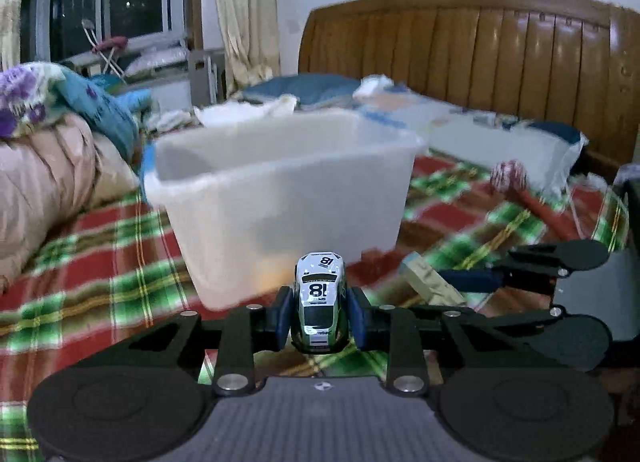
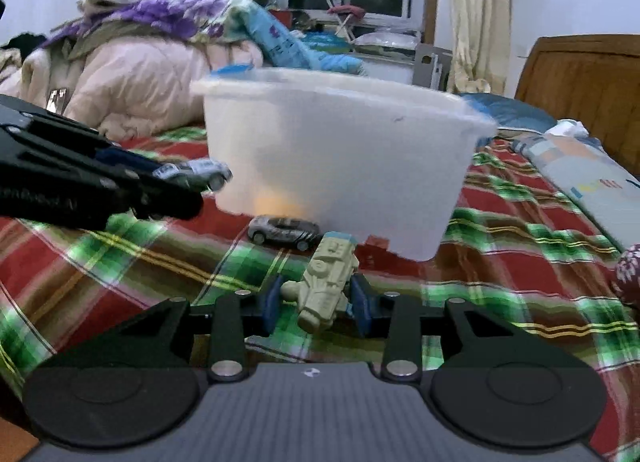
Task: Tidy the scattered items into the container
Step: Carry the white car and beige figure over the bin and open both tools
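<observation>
My left gripper [image 1: 320,316] is shut on a white and green toy car [image 1: 320,298] numbered 18, held above the plaid bedspread in front of the translucent white bin [image 1: 280,198]. My right gripper [image 2: 318,304] is shut on a beige toy figure [image 2: 326,282], close to the bin [image 2: 340,158]. In the right wrist view the left gripper [image 2: 176,190] enters from the left with its car [image 2: 200,174] near the bin's wall. A grey toy car [image 2: 286,231] lies on the bedspread at the bin's base. Something orange shows dimly through the bin wall.
A red and white ball with a red stick [image 1: 516,182] lies right of the bin. Piled quilts [image 2: 140,74] sit to the left. Pillows [image 1: 480,122] and a wooden headboard [image 1: 500,46] stand behind. The right gripper and its figure show at the right in the left wrist view [image 1: 432,278].
</observation>
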{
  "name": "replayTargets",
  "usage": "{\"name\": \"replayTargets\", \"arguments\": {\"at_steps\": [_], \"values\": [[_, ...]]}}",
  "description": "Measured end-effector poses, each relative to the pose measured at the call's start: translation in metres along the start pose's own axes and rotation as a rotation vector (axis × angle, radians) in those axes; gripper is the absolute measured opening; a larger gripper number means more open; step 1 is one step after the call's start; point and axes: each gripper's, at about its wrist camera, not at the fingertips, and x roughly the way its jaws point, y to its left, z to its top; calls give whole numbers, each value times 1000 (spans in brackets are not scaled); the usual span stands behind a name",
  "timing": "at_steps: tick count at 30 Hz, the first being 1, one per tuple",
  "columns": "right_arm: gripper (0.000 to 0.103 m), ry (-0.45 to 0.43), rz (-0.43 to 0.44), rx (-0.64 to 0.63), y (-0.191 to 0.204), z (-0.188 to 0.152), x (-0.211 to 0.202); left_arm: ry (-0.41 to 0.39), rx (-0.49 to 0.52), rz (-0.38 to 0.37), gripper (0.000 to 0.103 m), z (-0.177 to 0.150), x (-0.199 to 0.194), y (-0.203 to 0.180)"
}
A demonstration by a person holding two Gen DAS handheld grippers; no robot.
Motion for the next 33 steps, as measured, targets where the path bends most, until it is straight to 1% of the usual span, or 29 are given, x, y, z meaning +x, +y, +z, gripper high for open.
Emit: {"name": "replayTargets", "arguments": {"at_steps": [3, 8, 11, 14, 16, 18, 21, 25, 28, 30, 31, 32, 33], "values": [[40, -44, -7, 8, -6, 16, -16, -46, 12, 4, 33, 17, -10, -1], [40, -177, -12, 29, -23, 62, -39, -130, 38, 23, 33, 52, -19, 5], [40, -230, -8, 47, -34, 88, -38, -159, 19, 39, 33, 72, -15, 15], [40, -253, 1, 49, -43, 110, -26, -176, 11, 56, 33, 91, -5, 23], [40, -261, 0, 31, -44, 121, -15, -174, 11, 73, 33, 101, 7, 28], [40, -263, 9, 17, -44, 130, -1, -166, -3, 72, 33, 107, 21, 34], [40, -243, 36, 24, -47, 135, 24, -133, -20, 89, 33, 109, 45, 41], [40, -192, 40, 25, -50, 130, 47, -70, -28, 103, 33, 101, 76, 49], [41, -154, 30, 23, -52, 126, 61, -48, -30, 108, 34, 97, 88, 53], [42, -128, 24, 29, -55, 124, 67, -40, -34, 102, 44, 96, 92, 54], [46, -128, 25, 34, -57, 122, 67, -41, -32, 99, 56, 95, 93, 54], [56, -134, 28, 38, -59, 121, 67, -44, -25, 102, 63, 95, 92, 53], [63, -142, 30, 39, -60, 121, 65, -49, -18, 114, 65, 94, 91, 51]]}}
